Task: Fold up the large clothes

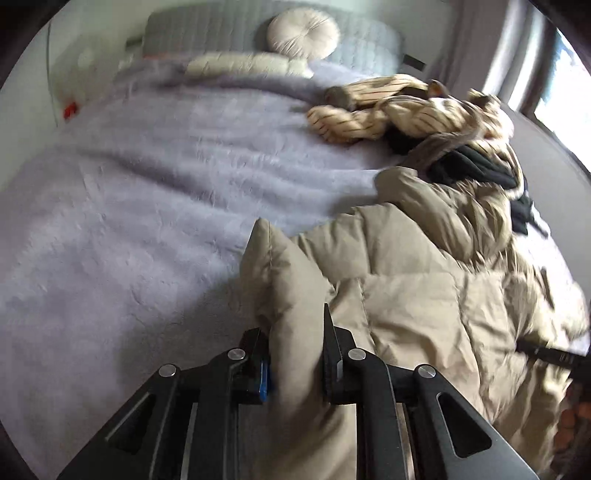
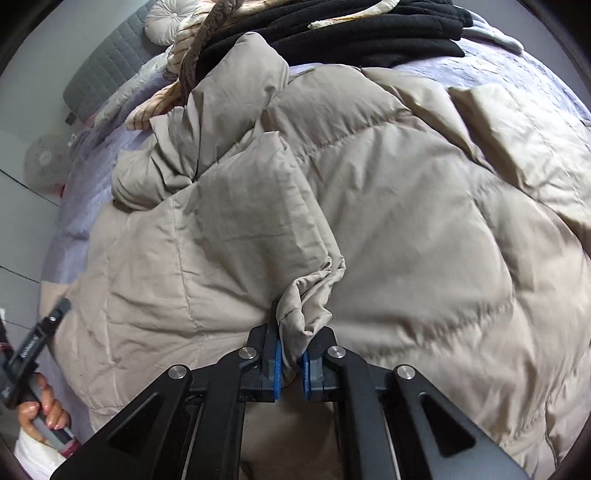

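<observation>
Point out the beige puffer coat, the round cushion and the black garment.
puffer coat (image 2: pixel 406 221), right wrist view, middle quilted panel.
round cushion (image 1: pixel 303 33), left wrist view, centre button, by the headboard.
black garment (image 2: pixel 369 33), right wrist view, top fold, beyond the coat.

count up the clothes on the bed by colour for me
Beige: 1, the puffer coat
Cream with dark stripes: 1, the striped garment
Black: 1, the black garment
Total: 3 that I can tell apart; the heap may hide more.
</observation>
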{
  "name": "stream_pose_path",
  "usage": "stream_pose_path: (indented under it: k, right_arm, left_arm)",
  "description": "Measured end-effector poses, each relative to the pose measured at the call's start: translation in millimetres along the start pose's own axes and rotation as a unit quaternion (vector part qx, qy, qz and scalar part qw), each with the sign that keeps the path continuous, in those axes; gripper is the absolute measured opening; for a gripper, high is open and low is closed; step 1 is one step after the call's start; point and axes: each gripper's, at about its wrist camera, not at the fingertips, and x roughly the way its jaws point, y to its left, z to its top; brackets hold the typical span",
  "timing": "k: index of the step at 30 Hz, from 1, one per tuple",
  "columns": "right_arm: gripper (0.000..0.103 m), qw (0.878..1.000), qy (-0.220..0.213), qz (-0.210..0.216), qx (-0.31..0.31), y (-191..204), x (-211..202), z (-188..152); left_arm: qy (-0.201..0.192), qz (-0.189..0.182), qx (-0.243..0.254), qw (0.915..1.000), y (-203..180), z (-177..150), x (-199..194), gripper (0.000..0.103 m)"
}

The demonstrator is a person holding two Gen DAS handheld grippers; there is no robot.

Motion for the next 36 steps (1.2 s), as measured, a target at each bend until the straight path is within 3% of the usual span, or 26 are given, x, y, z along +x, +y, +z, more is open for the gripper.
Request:
stream_pose_path:
  k: [3, 6, 8, 10, 12, 14, 15, 16, 20, 22, 25, 28, 31, 36]
  right_arm:
    - [0.008, 1.000, -0.004, -0.006, 0.003, 0, -1, 1]
    - [0.008, 1.000, -0.004, -0.010, -0.001, 6, 3, 5]
    - [0.008, 1.000, -0.009, -0.020, -0.007, 9, 5, 5]
    - [0.008, 1.000, -0.007, -0.025, -0.006, 11, 7, 7]
    - [0.010, 1.000, 0.009, -0.009, -0.001, 4, 3, 9]
    - [0.021, 1.000, 0.014, -0.008, 0.002, -2, -10, 11]
    - [0.034, 1.000, 0.012, -0.012, 0.003, -5, -16, 12]
    - [0.041, 1.000, 0.006, -0.017, 0.004, -10, -24, 11]
    - [0.041, 0.999, -0.038, -0.018, 0.003, -19, -60, 10]
    - [0.028, 0.999, -0.042, 0.006, -0.020, -9, -62, 12]
    - [0.020, 0.997, -0.023, 0.021, -0.064, 13, -42, 11]
    - [0.014, 0.996, 0.002, -0.015, -0.091, 22, -4, 11]
    - [0.010, 0.996, -0.002, -0.016, -0.087, 15, 19, 22]
    - [0.010, 0.997, -0.004, -0.026, -0.076, 14, 14, 35]
  left_arm:
    - [0.003, 0.011, 0.017, 0.9998, 2, 0, 0, 0.021]
    - [0.024, 0.033, 0.001, 0.9992, 24, 11, 22, 0.021]
    - [0.028, 0.090, -0.012, 0.9955, 42, 18, 35, 0.021]
    - [0.042, 0.126, -0.052, 0.9898, 64, 21, 39, 0.021]
    - [0.047, 0.121, -0.092, 0.9872, 82, 18, 27, 0.021]
    - [0.044, 0.117, -0.088, 0.9883, 84, 13, 7, 0.021]
    - [0.042, 0.115, -0.078, 0.9894, 81, 10, -4, 0.021]
    - [0.042, 0.105, -0.073, 0.9909, 77, 7, -13, 0.021]
    - [0.043, 0.032, -0.066, 0.9964, 48, -7, -41, 0.021]
    - [0.057, 0.018, -0.053, 0.9968, 32, -16, -34, 0.021]
    - [0.086, 0.052, -0.044, 0.9940, 19, -28, -2, 0.021]
    - [0.106, 0.070, -0.081, 0.9886, 26, -34, 33, 0.021]
    - [0.101, 0.081, -0.097, 0.9869, 26, -35, 42, 0.022]
    - [0.107, 0.101, -0.091, 0.9850, 23, -35, 35, 0.022]
